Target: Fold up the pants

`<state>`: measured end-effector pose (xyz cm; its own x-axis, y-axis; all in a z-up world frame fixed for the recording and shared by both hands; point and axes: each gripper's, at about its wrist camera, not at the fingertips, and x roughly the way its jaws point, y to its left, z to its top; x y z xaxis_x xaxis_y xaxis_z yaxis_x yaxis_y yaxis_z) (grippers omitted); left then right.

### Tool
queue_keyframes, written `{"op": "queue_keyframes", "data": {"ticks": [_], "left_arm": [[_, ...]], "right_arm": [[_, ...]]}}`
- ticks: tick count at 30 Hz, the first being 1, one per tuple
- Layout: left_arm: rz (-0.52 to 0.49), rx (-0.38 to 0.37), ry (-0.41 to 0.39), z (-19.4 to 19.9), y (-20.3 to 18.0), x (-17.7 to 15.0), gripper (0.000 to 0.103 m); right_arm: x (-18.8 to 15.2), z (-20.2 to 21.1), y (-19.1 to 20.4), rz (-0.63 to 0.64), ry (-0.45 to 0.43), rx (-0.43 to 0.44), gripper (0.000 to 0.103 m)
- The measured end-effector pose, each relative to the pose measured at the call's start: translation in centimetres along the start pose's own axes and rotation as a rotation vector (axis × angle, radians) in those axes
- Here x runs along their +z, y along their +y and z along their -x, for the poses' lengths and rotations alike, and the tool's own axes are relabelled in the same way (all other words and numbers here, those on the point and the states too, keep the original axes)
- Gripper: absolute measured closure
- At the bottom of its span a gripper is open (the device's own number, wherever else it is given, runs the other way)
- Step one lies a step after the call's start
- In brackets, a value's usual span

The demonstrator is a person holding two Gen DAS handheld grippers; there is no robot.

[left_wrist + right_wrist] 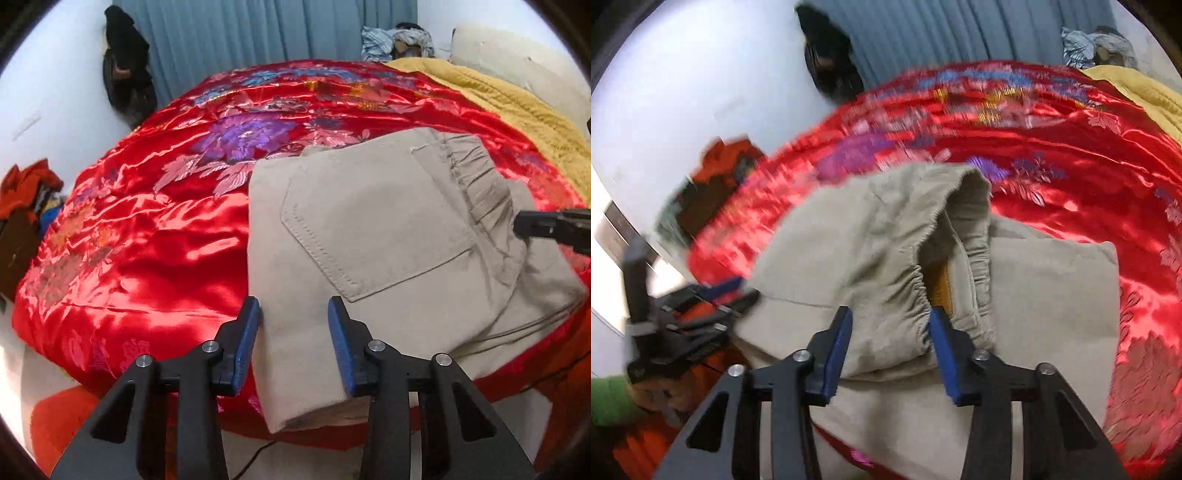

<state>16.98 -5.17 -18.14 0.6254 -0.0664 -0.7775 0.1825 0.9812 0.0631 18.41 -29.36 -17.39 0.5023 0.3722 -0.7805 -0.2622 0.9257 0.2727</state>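
Folded beige pants (291, 373) of soft, finely ribbed cloth, laid flat near the front edge of a bed under a glossy red satin bedspread (147, 240) embroidered with purple, pink and blue flowers. Uppermost on the stack, a square stitched patch pocket (369, 221); along the right side, a gathered elastic waistband (480, 181), puckered into tight ridges. One folded corner hanging slightly over the bed's front edge.

Black left gripper (293, 332) with blue pads, spread over the near left edge of the pants, cloth lying between the pads and no pinch to be seen. Black right gripper (890, 339), likewise blue-padded, spread around a raised bunch of waistband (916, 291), one pad beside the gathers, no firm squeeze visible. Waistband mouth gaping open in the blurred right wrist view, a strip of orange-brown showing inside.

Tip of the right gripper (535, 225) entering from the right edge at the waistband. Left gripper (731, 295) blurred at the pants' far left side, with a green sleeve (609, 398) behind it.

Wide stretch of smooth, wrinkle-lit satin open to the left of and beyond the pants. Quilted mustard-yellow blanket (498, 96) bunched along the far right, a cream pillow (509, 55) behind it. Pleated blue-grey curtain (240, 29) at the head, a dark garment (125, 62) against the white wall, and a heap of orange and red clothes (29, 184) off the bed's left side.
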Motion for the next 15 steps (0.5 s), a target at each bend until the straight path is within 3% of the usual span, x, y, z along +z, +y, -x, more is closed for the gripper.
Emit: {"op": "queue_keyframes", "data": {"ticks": [2,4,7,9,10,11,13,15], "left_arm": [[0.008,-0.039,-0.025,0.8,-0.4,0.4,0.062],[-0.027,-0.064,-0.024,0.6,-1.7,0.5,0.062],[-0.087,-0.047,0.016,-1.1,-3.5,-0.1,0.062],[-0.092,-0.046,0.007,-1.0,-3.8,-0.3,0.062],[-0.088,-0.052,0.008,-1.0,-3.8,-0.3,0.062],[-0.08,-0.059,0.01,-1.0,-3.7,-0.2,0.062],[-0.062,-0.068,0.015,-1.2,-3.5,-0.2,0.062],[-0.064,-0.064,0.013,-1.2,-3.5,-0.2,0.062]], "right_arm": [[0.6,2.1,0.4,0.029,-0.049,0.021,0.1],[1.1,4.1,0.9,0.09,-0.102,-0.019,0.103],[1.3,3.1,-1.5,0.074,-0.045,-0.062,0.102],[1.1,2.7,-3.4,0.011,-0.026,0.005,0.093],[1.2,2.8,-3.7,0.009,-0.03,0.038,0.076],[1.2,3.0,-3.8,0.027,-0.039,0.066,0.052],[1.2,3.1,-3.4,0.083,-0.042,0.08,0.032],[1.6,2.1,-2.7,0.124,0.005,0.122,0.032]]}}
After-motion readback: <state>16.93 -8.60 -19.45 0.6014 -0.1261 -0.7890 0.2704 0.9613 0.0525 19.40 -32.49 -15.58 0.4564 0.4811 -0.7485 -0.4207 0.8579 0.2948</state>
